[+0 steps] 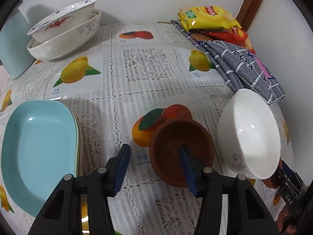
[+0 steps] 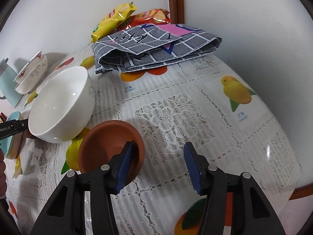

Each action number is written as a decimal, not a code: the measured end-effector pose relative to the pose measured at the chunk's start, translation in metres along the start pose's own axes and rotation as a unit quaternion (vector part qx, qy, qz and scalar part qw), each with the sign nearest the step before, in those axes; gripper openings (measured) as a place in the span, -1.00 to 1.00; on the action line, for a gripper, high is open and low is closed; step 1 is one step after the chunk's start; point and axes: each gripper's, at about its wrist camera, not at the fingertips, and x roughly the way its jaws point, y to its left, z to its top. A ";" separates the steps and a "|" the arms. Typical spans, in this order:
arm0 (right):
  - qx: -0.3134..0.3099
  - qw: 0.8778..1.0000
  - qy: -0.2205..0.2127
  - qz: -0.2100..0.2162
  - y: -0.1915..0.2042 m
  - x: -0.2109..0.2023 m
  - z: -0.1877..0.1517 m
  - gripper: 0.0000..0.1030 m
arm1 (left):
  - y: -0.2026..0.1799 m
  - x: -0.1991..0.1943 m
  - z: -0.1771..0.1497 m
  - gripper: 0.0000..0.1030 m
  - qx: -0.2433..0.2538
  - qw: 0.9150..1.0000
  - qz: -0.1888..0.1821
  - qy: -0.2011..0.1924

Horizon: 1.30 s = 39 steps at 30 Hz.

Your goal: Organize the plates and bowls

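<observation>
Left wrist view shows patterned bowls nested far behind the brown clay bowl, turquoise plates stacked left. White porcelain bowl remains loose beside it. My left gripper and right gripper gape empty.

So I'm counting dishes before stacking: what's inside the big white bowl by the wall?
A patterned bowl sits tilted inside the big white bowl. It covers the big bowl's bottom, so anything beneath it can't be seen.
</observation>
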 end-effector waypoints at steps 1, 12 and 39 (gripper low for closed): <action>0.000 1.000 -0.002 0.000 0.001 0.000 0.000 0.02 | 0.001 0.002 0.000 -0.14 -0.002 1.000 0.001 0.001; -0.005 1.000 -0.010 0.015 0.006 0.000 0.000 -0.31 | -0.005 0.009 0.005 -0.45 0.010 1.000 0.004 -0.010; 0.015 0.999 -0.023 0.033 0.024 -0.030 -0.007 -0.82 | 0.003 -0.033 -0.010 -0.84 0.016 0.999 -0.031 -0.033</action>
